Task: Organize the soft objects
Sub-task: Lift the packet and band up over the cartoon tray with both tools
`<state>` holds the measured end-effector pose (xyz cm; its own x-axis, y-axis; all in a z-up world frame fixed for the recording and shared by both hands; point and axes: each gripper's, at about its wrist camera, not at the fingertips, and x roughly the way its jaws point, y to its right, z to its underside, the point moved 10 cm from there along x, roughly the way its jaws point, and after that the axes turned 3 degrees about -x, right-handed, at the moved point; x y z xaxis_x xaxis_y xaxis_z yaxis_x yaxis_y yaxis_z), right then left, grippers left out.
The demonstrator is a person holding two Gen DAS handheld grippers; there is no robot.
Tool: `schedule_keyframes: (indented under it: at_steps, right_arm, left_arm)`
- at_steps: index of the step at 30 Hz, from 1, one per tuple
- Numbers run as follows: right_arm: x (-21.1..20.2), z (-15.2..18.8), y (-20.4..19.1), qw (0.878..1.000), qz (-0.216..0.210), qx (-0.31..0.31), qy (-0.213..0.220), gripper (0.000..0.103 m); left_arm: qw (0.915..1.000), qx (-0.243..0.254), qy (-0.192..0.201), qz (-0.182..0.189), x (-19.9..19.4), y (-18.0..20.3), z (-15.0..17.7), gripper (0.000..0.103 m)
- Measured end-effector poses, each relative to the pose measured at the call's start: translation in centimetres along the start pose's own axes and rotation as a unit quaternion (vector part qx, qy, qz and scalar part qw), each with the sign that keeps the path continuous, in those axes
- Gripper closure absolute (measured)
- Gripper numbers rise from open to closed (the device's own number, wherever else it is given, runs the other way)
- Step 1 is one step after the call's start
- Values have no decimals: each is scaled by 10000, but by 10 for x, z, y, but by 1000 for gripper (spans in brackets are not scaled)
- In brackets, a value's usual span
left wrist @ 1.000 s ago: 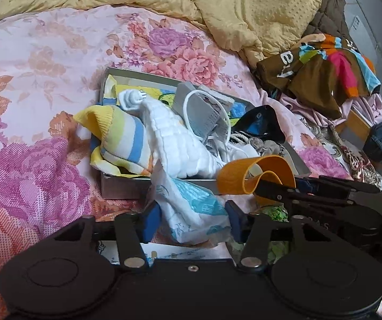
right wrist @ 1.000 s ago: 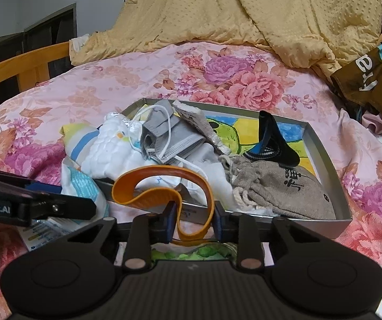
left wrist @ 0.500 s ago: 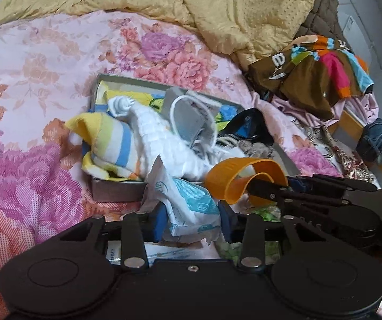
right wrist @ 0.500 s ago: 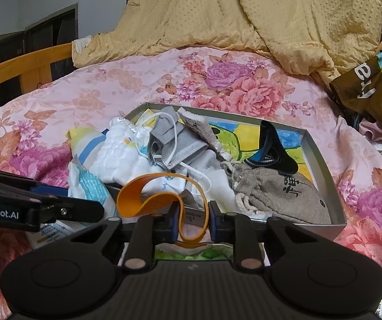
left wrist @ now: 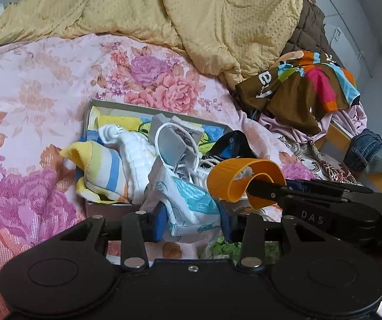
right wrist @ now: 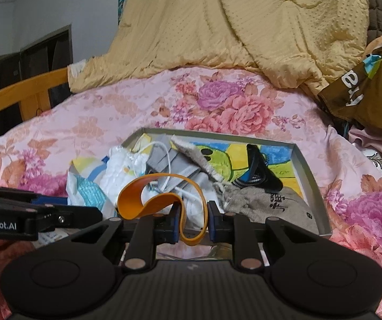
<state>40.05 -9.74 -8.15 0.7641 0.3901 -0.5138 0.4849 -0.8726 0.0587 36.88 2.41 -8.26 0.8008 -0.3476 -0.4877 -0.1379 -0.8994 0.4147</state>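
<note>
A grey shallow box (right wrist: 312, 186) lies on the flowered bedspread and holds several soft things: a striped cloth (left wrist: 103, 170), a white knitted piece (left wrist: 137, 160), a grey face mask (right wrist: 169, 162), a beige drawstring pouch (right wrist: 265, 208). My left gripper (left wrist: 191, 220) is shut on a white and blue plastic packet (left wrist: 188, 200) at the box's near edge. My right gripper (right wrist: 192, 224) is shut on an orange band (right wrist: 151, 200), held just in front of the box; the band also shows in the left wrist view (left wrist: 233, 178).
A yellow quilt (left wrist: 191, 21) is heaped at the back of the bed. A brown multicoloured garment (left wrist: 305, 88) and jeans (left wrist: 367, 152) lie at the right. A wooden bed rail (right wrist: 17, 98) runs along the left. A green-patterned packet (left wrist: 228, 248) lies under the grippers.
My left gripper has closed on the white and blue packet and lifted it a little. My right gripper has risen slightly with the orange band still in it.
</note>
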Motion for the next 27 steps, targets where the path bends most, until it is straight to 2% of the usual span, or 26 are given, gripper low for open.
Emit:
schedule_keyframes:
  at_steps: [8, 18, 27]
  right_arm:
    - [-7, -8, 17, 9994, 60, 276, 209, 81]
    - [-5, -23, 53, 9948, 187, 901, 431, 81]
    - [-5, -30, 94, 9881, 507, 1303, 648, 81]
  left_arm:
    - [9997, 107, 219, 40, -5, 3, -7, 61]
    - [9988, 103, 474, -63, -2, 13, -32, 61]
    - [9971, -21, 744, 150, 12, 34, -64, 61]
